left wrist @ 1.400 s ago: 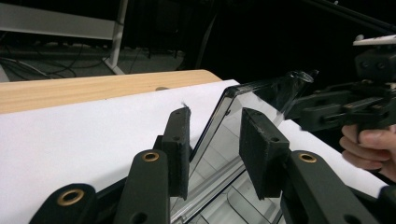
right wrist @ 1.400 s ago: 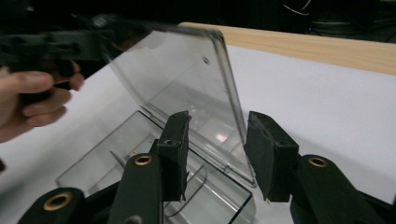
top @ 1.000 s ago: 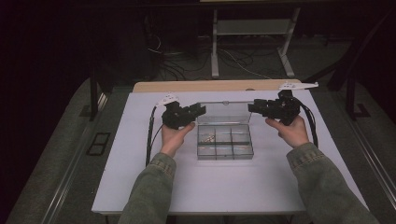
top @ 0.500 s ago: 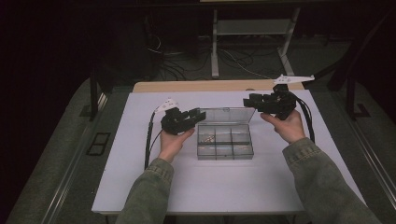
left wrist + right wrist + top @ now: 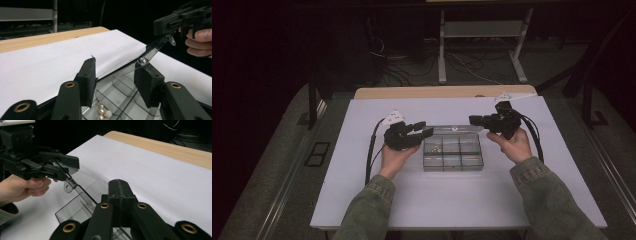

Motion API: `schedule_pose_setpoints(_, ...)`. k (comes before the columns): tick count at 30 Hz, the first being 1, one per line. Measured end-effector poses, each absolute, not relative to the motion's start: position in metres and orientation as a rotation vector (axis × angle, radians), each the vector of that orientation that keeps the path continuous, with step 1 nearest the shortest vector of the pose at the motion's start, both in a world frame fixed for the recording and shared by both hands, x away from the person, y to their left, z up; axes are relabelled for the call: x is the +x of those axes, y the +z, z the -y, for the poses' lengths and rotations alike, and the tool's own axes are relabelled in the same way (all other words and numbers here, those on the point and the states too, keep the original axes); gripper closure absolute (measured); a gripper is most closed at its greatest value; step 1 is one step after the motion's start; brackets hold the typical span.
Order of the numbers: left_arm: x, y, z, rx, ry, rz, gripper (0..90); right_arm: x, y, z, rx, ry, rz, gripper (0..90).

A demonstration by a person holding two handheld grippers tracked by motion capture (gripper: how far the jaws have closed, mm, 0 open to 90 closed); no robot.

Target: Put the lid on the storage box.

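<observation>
A clear compartment box [image 5: 453,162] sits mid-table with pearl beads [image 5: 435,148] in its near-left cell. Its clear lid [image 5: 457,129] tilts up over the back of the box. My right gripper [image 5: 473,120] is at the lid's right end; in the right gripper view its jaws [image 5: 118,187] have just closed flush on the lid [image 5: 80,192]. My left gripper [image 5: 427,131] is at the lid's left end. Its jaws [image 5: 116,80] have just been opening and stand apart, with the lid's edge [image 5: 150,51] running between them, unpressed. The beads [image 5: 102,113] lie below.
A white mat [image 5: 362,200] covers the table, with a wooden strip [image 5: 442,92] along the far edge. Each gripper's cable [image 5: 372,150] trails over the mat. A metal stand [image 5: 482,30] and loose wires lie on the dark floor behind.
The lid stood taller a second ago and now leans lower over the box. The right gripper has shifted slightly left and down, and the left gripper has come slightly nearer.
</observation>
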State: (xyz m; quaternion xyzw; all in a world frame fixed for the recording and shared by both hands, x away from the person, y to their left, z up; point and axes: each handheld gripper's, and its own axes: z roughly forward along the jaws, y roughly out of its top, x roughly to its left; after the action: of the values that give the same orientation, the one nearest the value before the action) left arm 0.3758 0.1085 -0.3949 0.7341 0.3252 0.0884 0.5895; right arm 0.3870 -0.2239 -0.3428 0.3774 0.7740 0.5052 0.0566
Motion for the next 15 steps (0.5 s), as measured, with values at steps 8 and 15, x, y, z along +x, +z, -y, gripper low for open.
schedule_pose_setpoints(8,0.368,-0.397,-0.105,1.743,0.211,-0.796,39.5,0.377,-0.351,0.226,1.124,1.55,-2.381,89.4)
schedule_pose_setpoints(15,0.363,-0.4,-0.103,1.77,0.201,-0.82,33.5,0.37,-0.36,0.228,1.138,1.574,-2.384,89.5)
